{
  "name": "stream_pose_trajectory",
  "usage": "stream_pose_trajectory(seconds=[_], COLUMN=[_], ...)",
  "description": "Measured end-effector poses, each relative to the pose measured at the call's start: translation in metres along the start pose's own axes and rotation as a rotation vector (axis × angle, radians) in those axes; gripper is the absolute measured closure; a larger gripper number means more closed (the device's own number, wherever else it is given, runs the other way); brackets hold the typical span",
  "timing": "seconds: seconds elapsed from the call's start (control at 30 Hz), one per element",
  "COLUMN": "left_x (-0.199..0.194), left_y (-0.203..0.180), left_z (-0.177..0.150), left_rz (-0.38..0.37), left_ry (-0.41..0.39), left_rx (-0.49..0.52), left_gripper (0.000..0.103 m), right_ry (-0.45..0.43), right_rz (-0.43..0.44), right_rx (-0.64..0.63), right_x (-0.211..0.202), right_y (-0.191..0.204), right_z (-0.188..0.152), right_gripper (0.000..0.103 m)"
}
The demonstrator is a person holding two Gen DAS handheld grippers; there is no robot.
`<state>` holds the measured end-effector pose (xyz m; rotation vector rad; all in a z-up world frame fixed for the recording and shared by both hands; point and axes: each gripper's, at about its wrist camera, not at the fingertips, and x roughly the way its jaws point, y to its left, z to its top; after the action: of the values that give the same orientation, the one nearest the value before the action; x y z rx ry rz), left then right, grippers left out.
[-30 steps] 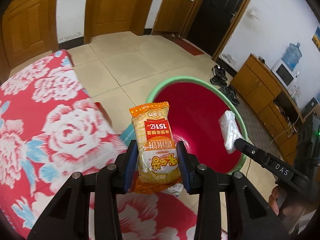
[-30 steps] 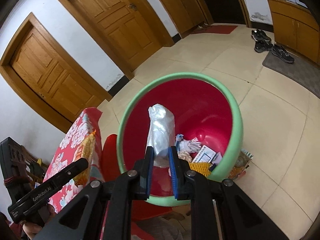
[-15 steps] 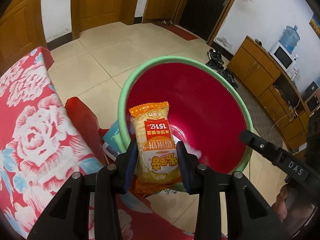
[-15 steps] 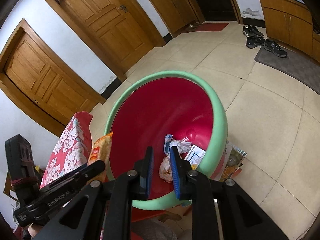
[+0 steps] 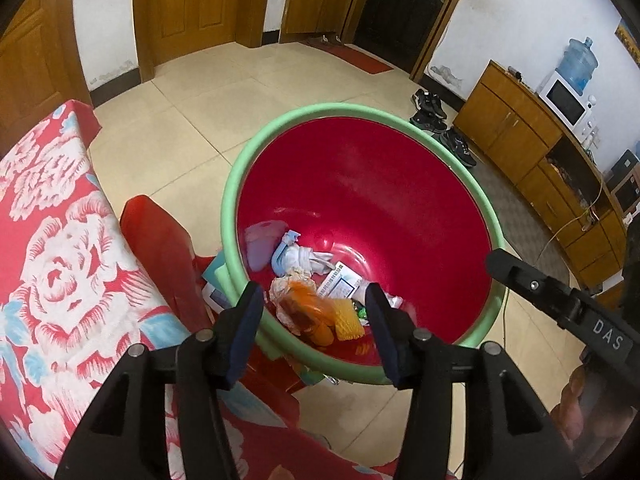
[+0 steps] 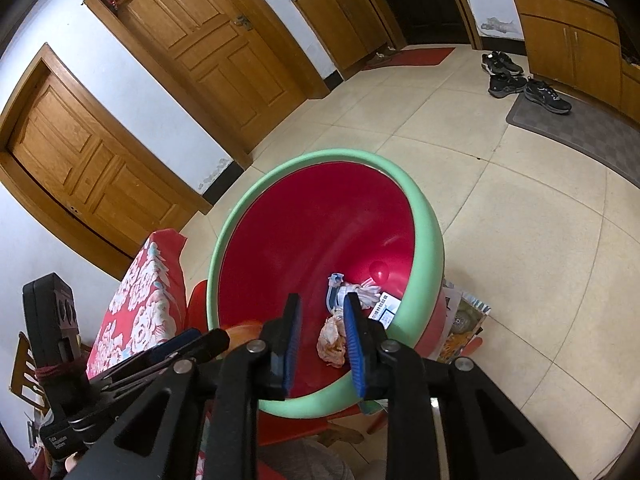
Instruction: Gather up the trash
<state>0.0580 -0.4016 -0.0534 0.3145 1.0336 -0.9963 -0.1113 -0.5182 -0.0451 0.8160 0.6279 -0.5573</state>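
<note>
Well along, judging by the pile in the basin: red inside, green round the rim, standing on the floor beside the table with its flowered cloth. At the bottom, a heap of trash: the orange snack packet lying blurred on top at the near side, a crumpled wrapper, a white wad with a blue strip, a printed paper box, a clear plastic bag against the near wall. Left gripper above the near rim, fingers just spread apart and empty, packet loose below them. Right gripper also over the basin, fingers parted a little and just easing wider, nothing between them. Both drops apparently done. Still outside the basin: printed papers on the floor against its far side. Whether more trash waits on the table, cannot tell; only a strip of cloth in view.
</note>
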Motion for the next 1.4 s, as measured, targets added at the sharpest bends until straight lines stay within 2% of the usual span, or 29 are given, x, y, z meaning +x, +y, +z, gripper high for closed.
stream_pose_trajectory(seconds=[0.13, 0.33, 0.4, 0.57, 0.9, 1.4], left_x=[-0.009, -0.028, -0.036, -0.061, -0.119, -0.193], left_y=[0.003, 0.014, 0.019, 0.035, 0.068, 0.104], left_z=[-0.002, -0.009, -0.013, -0.025, -0.057, -0.104], left_rz=[-0.002, 0.029, 0.042, 0.067, 0.157, 0.269], left_ry=[-0.013, -0.040, -0.045, -0.074, -0.146, -0.246], left_rx=[-0.020, -0.065, -0.084, -0.131, -0.213, -0.326], left_gripper=[0.050, 0.050, 0.050, 0.050, 0.050, 0.050], right_ry=[-0.004, -0.015, -0.008, 0.003, -0.012, -0.028], right_rz=[-0.004, 0.000, 0.009, 0.043, 0.104, 0.187], right_rx=[-0.007, -0.035, -0.046, -0.100, -0.187, -0.326], right_x=[-0.004, -0.014, -0.016, -0.024, -0.043, -0.076], right_y=[0.002, 0.011, 0.015, 0.034, 0.080, 0.143], right_z=[-0.001, -0.005, -0.007, -0.014, -0.033, -0.072], right_gripper=[0.074, 0.054, 0.040, 0.031, 0.024, 0.022])
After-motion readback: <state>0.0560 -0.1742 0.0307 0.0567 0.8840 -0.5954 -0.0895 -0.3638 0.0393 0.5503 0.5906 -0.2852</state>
